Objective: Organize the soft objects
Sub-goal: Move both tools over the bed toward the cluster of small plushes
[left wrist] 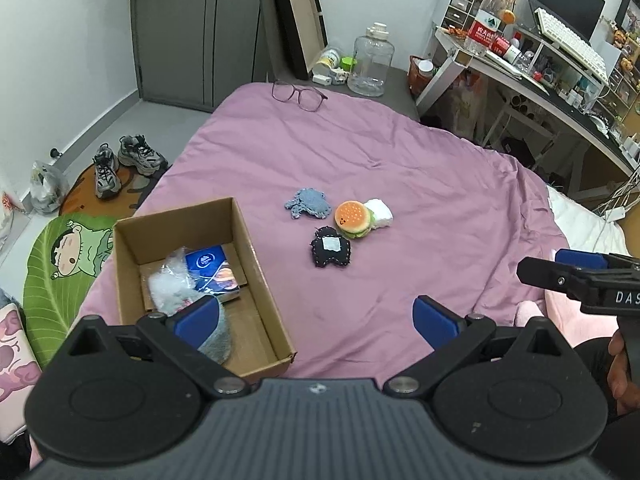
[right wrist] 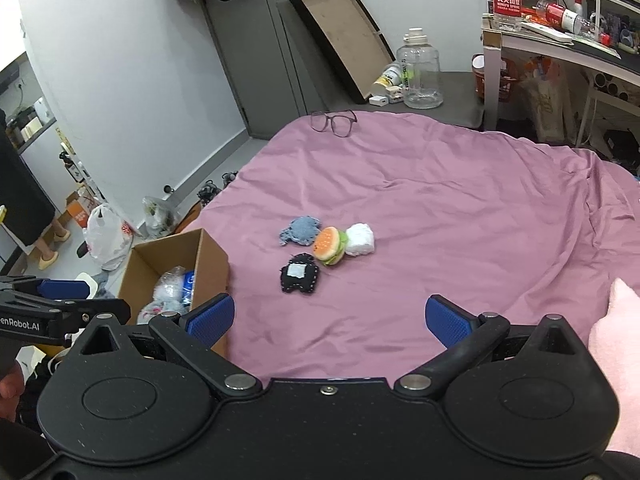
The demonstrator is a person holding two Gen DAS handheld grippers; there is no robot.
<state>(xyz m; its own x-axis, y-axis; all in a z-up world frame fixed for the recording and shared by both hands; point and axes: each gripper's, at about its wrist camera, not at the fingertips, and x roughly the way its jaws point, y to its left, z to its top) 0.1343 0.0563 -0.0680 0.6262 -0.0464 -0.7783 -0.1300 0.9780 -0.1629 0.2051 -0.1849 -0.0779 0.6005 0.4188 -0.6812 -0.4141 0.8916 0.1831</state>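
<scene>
While both grippers hung back at the near edge of the bed, four soft toys lay unpicked.
Toys: burger (left wrist: 353, 218), white pad (left wrist: 379, 213), blue crochet piece (left wrist: 308, 204) and black plush (left wrist: 331, 248) clustered at frame centre, burger touching the pad.
Box (left wrist: 256, 240): lower left, already holding a grey plush (left wrist: 218, 340), a blue packet and a plastic bag.
Left gripper (left wrist: 316, 318): jaws spread wide, nothing held, one finger over the box.
Right gripper (right wrist: 330, 316): likewise spread and empty.
Advice: the black plush looked nearest, so probably take it first, pinching across its middle and lifting clear of the box wall.
In the way: little; glasses (left wrist: 299, 95) sat at the top, well apart.
Risk: the sheet (left wrist: 440, 184) could bunch into the jaws.
</scene>
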